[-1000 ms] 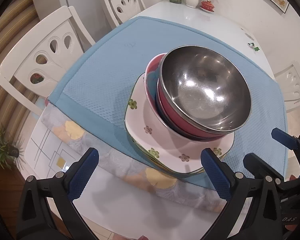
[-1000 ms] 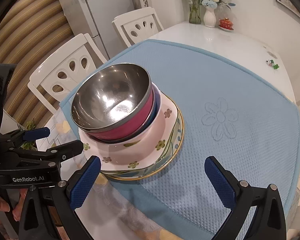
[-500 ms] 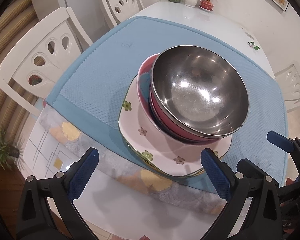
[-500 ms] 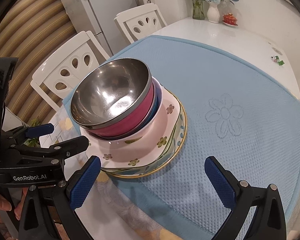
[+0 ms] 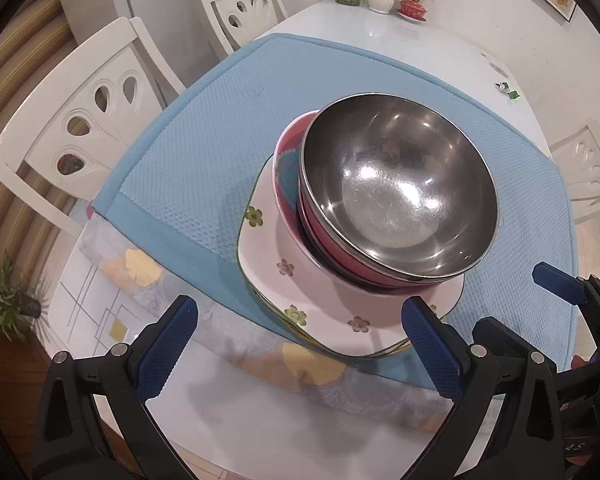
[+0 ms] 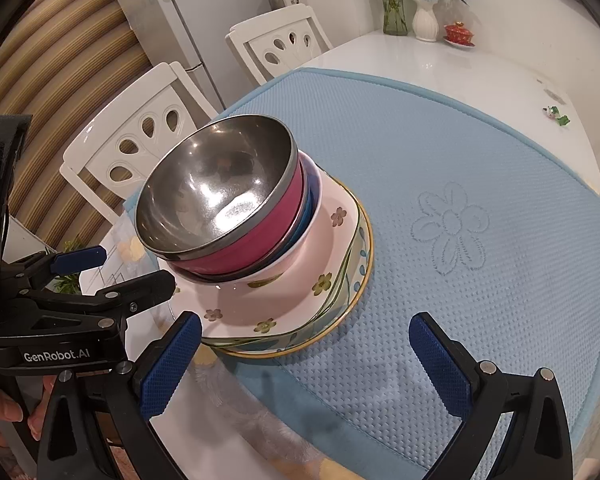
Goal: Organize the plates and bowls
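While both grippers hang at the near table edge, 1 stack sits on the blue mat, near-left part: steel bowl on top, pink bowl under it, dark blue bowl below, then 2 plates – floral plate over gold-rimmed plate. Left gripper & right gripper: jaws wide apart, holding nothing. 2 white chairs at far left.

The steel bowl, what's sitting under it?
The steel bowl nests in a pink bowl, then a blue one, on a flowered plate. Their insides are covered.
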A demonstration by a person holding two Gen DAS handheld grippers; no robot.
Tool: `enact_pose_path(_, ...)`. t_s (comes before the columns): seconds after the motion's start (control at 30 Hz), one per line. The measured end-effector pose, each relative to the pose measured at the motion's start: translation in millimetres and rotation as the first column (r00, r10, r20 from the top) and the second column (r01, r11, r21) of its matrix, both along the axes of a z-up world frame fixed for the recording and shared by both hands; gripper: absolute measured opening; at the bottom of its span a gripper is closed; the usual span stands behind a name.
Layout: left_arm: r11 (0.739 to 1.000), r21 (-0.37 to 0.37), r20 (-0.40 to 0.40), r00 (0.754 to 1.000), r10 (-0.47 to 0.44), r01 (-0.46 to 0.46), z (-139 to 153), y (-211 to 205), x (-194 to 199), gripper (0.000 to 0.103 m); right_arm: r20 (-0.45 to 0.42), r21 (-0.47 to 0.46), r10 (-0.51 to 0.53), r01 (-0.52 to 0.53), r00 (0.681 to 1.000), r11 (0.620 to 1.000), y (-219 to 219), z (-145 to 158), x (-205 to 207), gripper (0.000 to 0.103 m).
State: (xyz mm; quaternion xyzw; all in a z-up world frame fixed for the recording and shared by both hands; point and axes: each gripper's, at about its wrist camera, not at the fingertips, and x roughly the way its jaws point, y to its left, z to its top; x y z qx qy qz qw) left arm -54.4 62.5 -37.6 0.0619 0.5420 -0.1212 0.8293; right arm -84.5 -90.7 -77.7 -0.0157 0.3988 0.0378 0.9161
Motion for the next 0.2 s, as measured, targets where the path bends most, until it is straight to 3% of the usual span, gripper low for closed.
enact_pose_path(0.2,1.0,-0.011,0.002,1.0,-0.009,0.009,1.0,4.2,0.2,0.102,-0.002,0.009,-0.009,0.009,1.0,1.0,0.5,0.2,-0.6,0.103)
